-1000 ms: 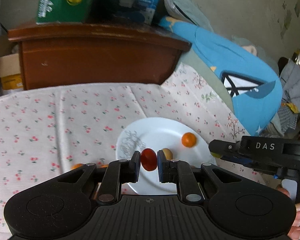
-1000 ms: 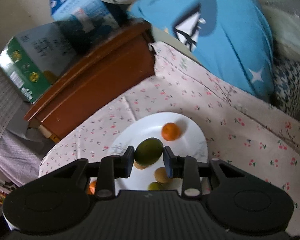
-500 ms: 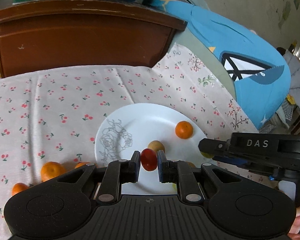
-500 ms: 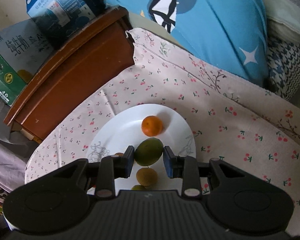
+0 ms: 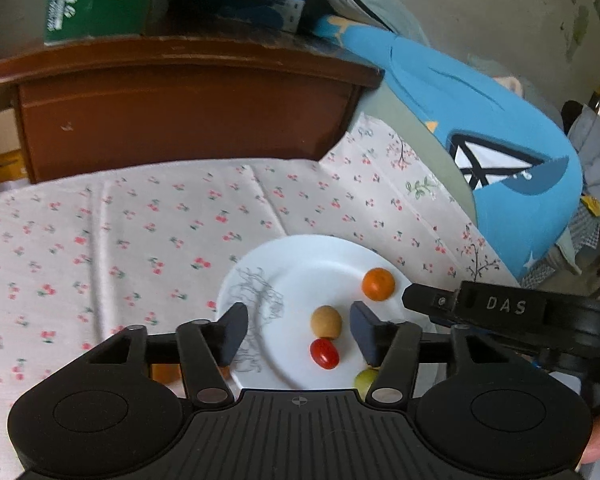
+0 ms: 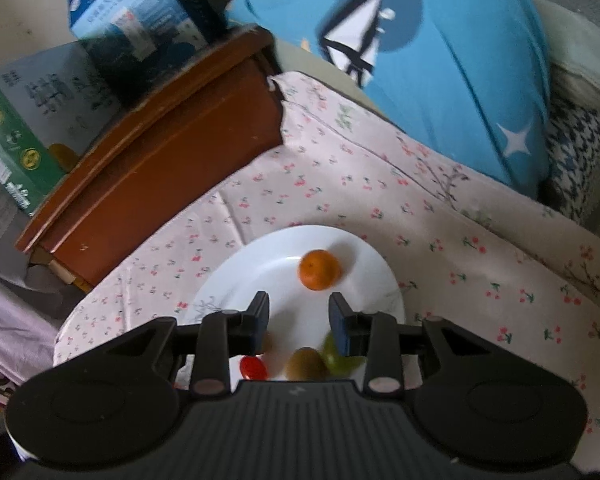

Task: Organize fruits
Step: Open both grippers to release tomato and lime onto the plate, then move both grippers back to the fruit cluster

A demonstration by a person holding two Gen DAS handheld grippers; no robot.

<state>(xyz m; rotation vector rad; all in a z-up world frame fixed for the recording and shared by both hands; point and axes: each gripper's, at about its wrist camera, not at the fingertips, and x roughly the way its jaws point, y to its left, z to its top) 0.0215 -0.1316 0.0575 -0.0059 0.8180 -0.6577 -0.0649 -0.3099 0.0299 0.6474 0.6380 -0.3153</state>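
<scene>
- While both jaws stand apart and empty, lift each hand-held gripper straight up off the white plate (image 5: 320, 256) so you don't nudge what lies on it.
- Your left hand-held gripper (image 5: 298, 330) is wide open over the plate, holding nothing; the cherry tomato (image 5: 324, 353) lies on the plate between its fingers, just below the tan longan-like fruit (image 5: 326, 321).
- Your right hand-held gripper (image 6: 299, 322) is open too, less widely; the green fruit (image 6: 339, 358) under its right finger is blurred (possibly rolling), so wait for it to settle.
- On the plate you can count five fruits: one mandarin (image 6: 319, 269), one tomato, one tan fruit, one brownish kiwi-like fruit (image 6: 306, 364) and one green fruit.
- Off the plate, at least one more orange fruit (image 5: 166, 373) shows behind the left finger on the cherry-print cloth (image 5: 140, 232); judge that your next pick.
- Approach it low, with jaws squarely either side.
</scene>
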